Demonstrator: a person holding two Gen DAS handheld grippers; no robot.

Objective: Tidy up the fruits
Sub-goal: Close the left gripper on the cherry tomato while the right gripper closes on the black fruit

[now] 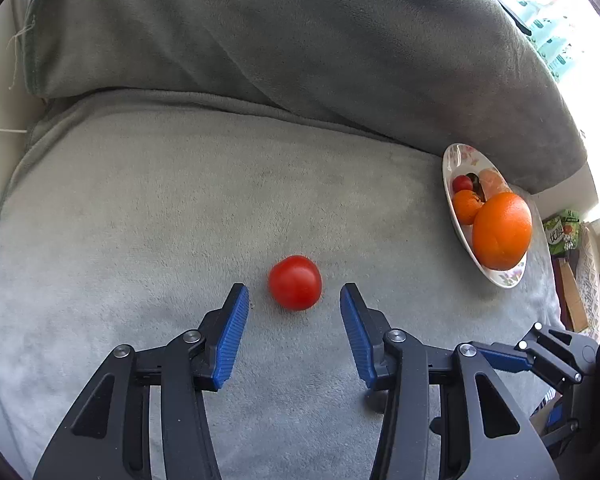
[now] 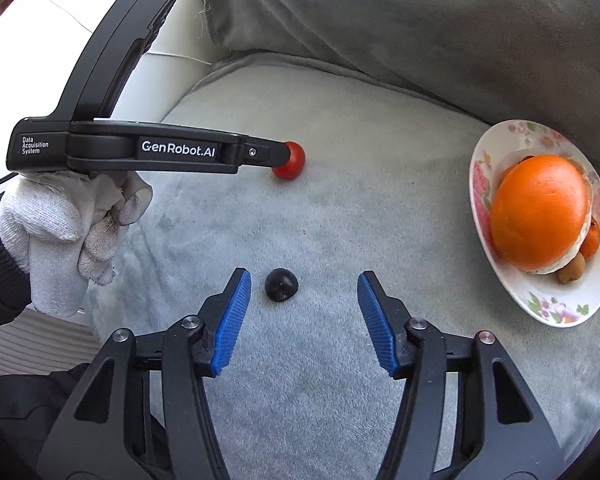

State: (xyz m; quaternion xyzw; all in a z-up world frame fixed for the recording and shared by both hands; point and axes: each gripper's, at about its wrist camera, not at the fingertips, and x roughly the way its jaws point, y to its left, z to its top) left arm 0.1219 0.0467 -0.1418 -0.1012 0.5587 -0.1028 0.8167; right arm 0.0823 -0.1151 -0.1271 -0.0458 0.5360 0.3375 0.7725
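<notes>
The left gripper [image 1: 294, 300] stands part-open, its blue pads on either side of the red tomato [image 1: 295, 282] but clear of it; the tomato sits just ahead of the fingertips on the grey plush cover [image 1: 160, 208]. The right gripper [image 2: 304, 292] is likewise part-open and holds nothing, with a small dark fruit [image 2: 281, 285], perhaps a plum though the view is too dim to be sure, lying between its tips, nearer the left-hand pad.

To do this well, each gripper should probably ease forward until its fruit sits deep between the pads, centred, then close gently: the tomato skin looks soft, and the dark fruit is off-centre and could roll away on the nap.

The floral plate [image 2: 540, 304] lies off to the right of both grippers, tilted on the soft cushion, already carrying a large orange [image 2: 540, 212] and smaller fruits. A white-gloved hand [image 2: 60, 232] holds the left tool. A back cushion [image 1: 340, 40] rises beyond; a bright window shows far right.
</notes>
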